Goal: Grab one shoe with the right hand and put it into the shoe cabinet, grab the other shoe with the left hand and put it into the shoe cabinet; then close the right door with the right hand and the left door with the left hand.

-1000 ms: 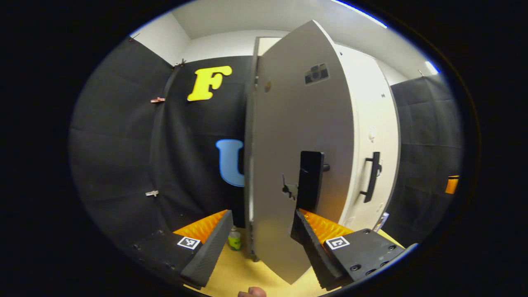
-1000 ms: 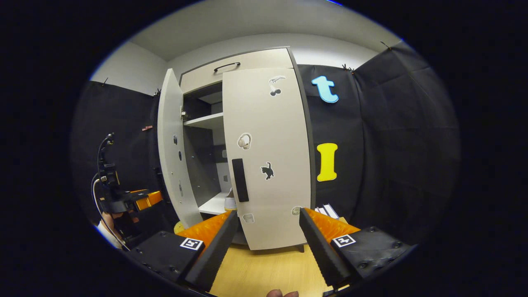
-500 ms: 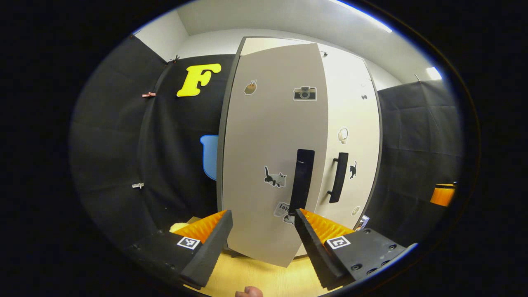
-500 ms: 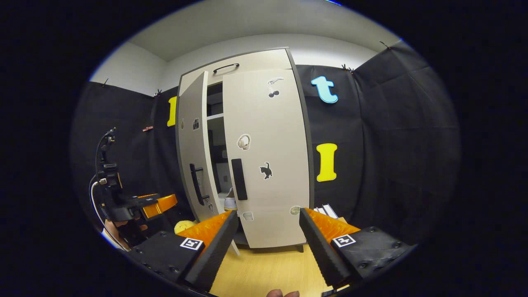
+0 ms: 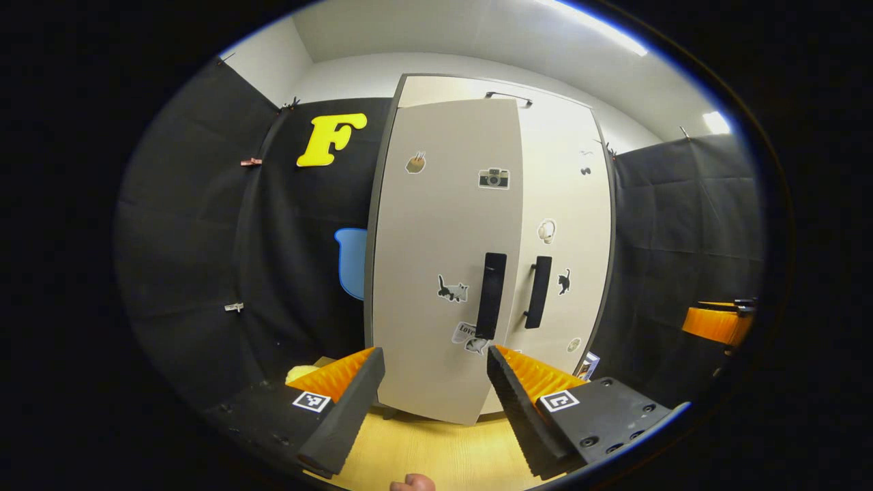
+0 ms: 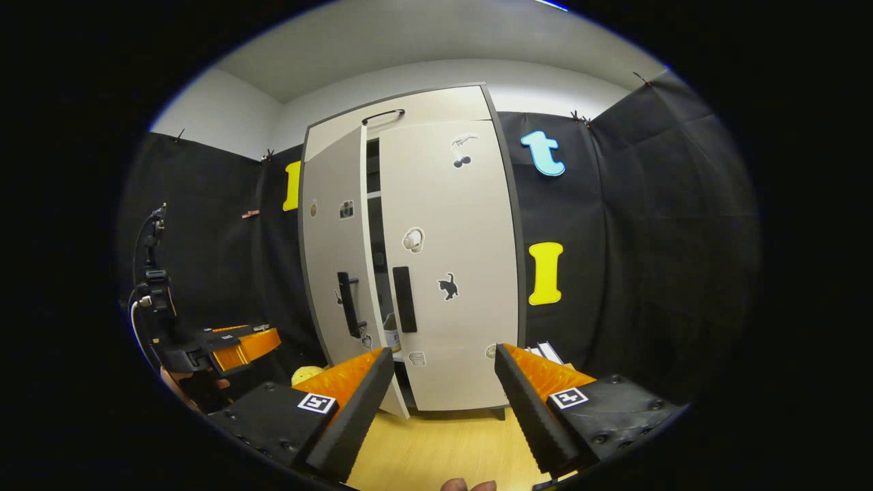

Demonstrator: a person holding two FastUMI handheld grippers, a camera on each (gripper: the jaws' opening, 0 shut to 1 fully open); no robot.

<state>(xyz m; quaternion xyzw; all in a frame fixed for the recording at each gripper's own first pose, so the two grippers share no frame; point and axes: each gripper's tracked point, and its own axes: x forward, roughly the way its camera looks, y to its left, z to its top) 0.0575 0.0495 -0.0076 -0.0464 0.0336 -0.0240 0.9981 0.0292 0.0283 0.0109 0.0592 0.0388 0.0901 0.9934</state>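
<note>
The shoe cabinet [image 6: 436, 109] stands tall and pale against the booth wall. Its right door [image 6: 457, 273] is shut, its dark handle [image 6: 404, 299] near the middle seam. The left door [image 6: 334, 259] stands slightly ajar, and part of a shoe [image 6: 391, 334] shows through the narrow dark gap on a low shelf. In the left gripper view the left door [image 5: 436, 259] looks almost flush with the right one. My left gripper [image 5: 433, 358] is open, empty and a little short of that door. My right gripper [image 6: 445, 356] is open and empty, back from the right door.
A small yellow object [image 6: 307, 374] lies low beside the cabinet's left foot. Some white flat items [image 6: 549, 351] lean at its right foot. A light wooden surface [image 6: 443, 443] runs under both grippers. A hand holds the left gripper [image 6: 232, 344] at the far left.
The left door has swung from wide open to nearly shut. The left gripper has drawn back from it. The right gripper has barely moved.
</note>
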